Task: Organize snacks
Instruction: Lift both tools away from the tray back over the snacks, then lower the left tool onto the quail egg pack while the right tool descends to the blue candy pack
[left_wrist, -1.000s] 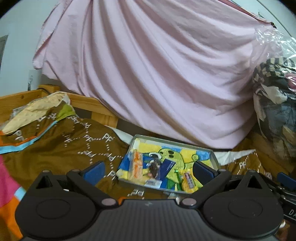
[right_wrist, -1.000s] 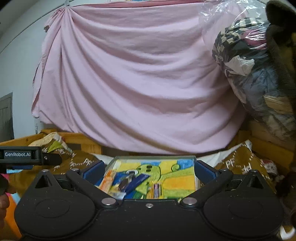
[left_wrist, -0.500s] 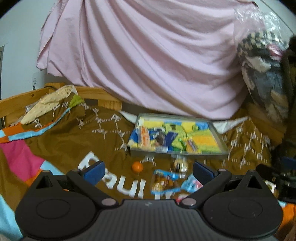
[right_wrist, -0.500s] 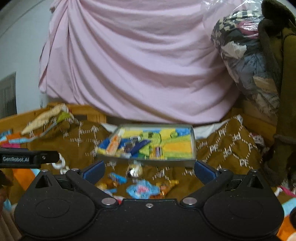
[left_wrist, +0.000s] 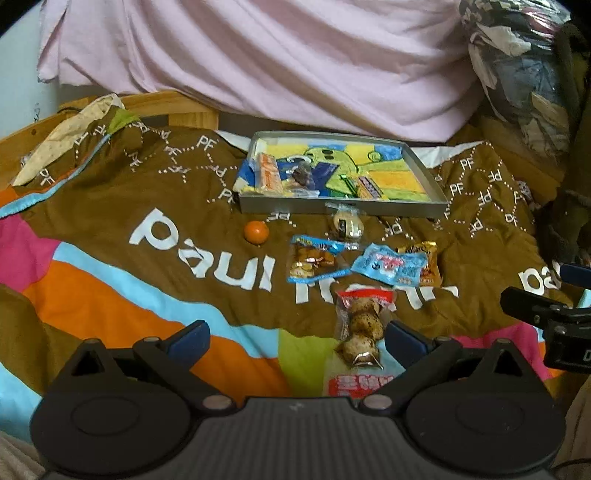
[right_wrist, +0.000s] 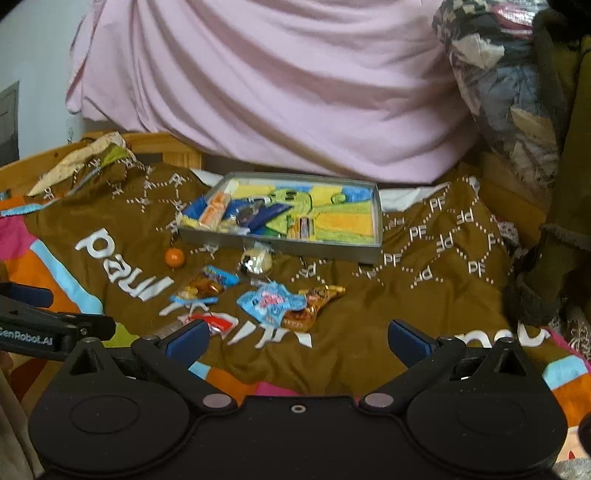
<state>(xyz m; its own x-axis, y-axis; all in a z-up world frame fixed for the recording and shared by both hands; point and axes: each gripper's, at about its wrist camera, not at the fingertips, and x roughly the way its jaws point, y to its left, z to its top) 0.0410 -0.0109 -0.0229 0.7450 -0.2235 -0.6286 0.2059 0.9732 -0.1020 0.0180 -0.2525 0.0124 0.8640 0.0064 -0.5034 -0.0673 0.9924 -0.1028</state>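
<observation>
A grey tray (left_wrist: 424, 173) (right_wrist: 376, 218) with a bright picture on its floor lies on the brown blanket and holds several snack packets. In front of it lie loose snacks: an orange ball (left_wrist: 256, 232) (right_wrist: 174, 257), a round wrapped sweet (left_wrist: 347, 226) (right_wrist: 256, 260), a blue-edged nut packet (left_wrist: 314, 258) (right_wrist: 205, 285), a light blue packet (left_wrist: 391, 264) (right_wrist: 272, 302), a gold packet (left_wrist: 428, 260) (right_wrist: 314, 303) and a long red-topped packet (left_wrist: 360, 325) (right_wrist: 214, 322). My left gripper (left_wrist: 295, 338) stands open above the blanket's near part, the red-topped packet by its right finger. My right gripper (right_wrist: 297, 338) is open and empty.
A pink sheet (left_wrist: 295, 55) hangs behind the tray. A clear bag of clothes (left_wrist: 517, 74) fills the right side, with a wooden bed rail (left_wrist: 173, 110) at the back left. The other gripper's finger shows at each view's edge (left_wrist: 546, 314) (right_wrist: 44, 328).
Both grippers have pulled back and tilted down from the tray, so the loose snacks on the blanket in front of it have come into view. Both stay open.
</observation>
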